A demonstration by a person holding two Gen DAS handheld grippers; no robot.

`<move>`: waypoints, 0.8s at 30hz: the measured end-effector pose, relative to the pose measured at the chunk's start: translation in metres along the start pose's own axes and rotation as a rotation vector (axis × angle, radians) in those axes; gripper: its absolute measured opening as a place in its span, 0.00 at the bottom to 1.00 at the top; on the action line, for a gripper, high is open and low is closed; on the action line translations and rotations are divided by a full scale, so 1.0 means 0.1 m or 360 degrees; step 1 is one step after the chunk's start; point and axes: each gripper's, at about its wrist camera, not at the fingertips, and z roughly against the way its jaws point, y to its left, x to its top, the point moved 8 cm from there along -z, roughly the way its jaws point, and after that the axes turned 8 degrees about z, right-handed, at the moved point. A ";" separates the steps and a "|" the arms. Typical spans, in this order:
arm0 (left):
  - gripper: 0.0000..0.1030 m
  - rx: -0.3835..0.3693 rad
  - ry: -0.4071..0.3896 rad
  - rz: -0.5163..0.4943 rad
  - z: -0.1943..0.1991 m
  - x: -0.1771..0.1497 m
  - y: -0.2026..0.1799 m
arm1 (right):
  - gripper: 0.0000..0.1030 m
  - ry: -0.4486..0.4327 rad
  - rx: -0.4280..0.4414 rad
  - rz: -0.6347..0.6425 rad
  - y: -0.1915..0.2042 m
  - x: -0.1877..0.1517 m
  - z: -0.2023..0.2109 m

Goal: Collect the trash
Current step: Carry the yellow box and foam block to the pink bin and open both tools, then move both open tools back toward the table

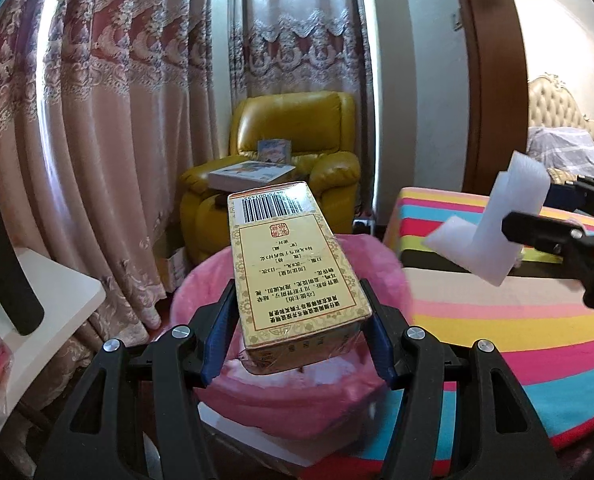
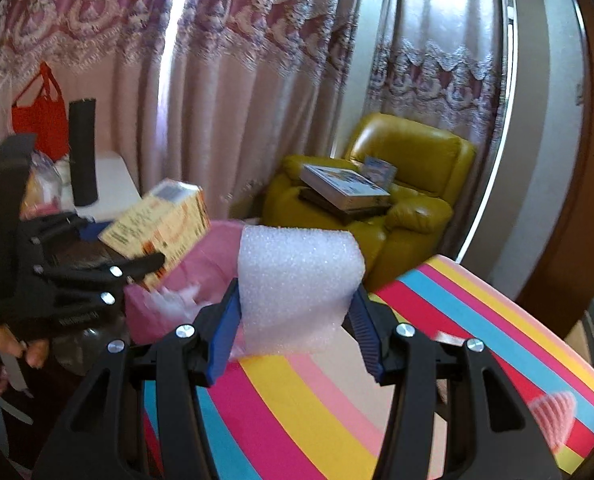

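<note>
Left tongs clenched on a yellow box, held over the pink-lined bin. Right tongs gripping a white foam strip near the striped bed's corner. Best centred above the bin's mouth before letting go, box first, foam after.

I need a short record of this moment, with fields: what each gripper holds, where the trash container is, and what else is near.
left gripper: shut on a yellow box with a barcode, held above the bin
right gripper: shut on a white foam sheet, folded
trash container: bin lined with a pink bag, below the box, beside the striped surface
background: yellow armchair with books on it, lace curtains
task status: both items not yet dropped
</note>
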 end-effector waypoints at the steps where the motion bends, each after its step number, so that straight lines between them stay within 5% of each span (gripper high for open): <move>1: 0.54 0.0013 0.0002 0.0002 -0.03 0.01 0.04 | 0.50 -0.0008 0.0018 -0.0007 0.02 0.05 -0.04; 9: 0.54 0.0044 0.0020 0.0042 -0.27 0.04 0.27 | 0.51 -0.0002 0.0108 -0.0003 0.20 0.38 -0.59; 13: 0.71 0.0084 0.0023 0.0015 -0.40 0.04 0.33 | 0.72 -0.0012 0.0149 -0.0053 0.21 0.47 -0.77; 18: 0.87 0.0151 -0.0007 0.0017 -0.31 -0.01 0.44 | 0.74 -0.0046 0.0113 -0.0139 -0.01 0.34 -0.55; 24: 0.90 0.0174 -0.0014 0.0044 -0.09 -0.18 0.49 | 0.76 -0.0032 0.0012 -0.0216 -0.38 -0.09 -0.07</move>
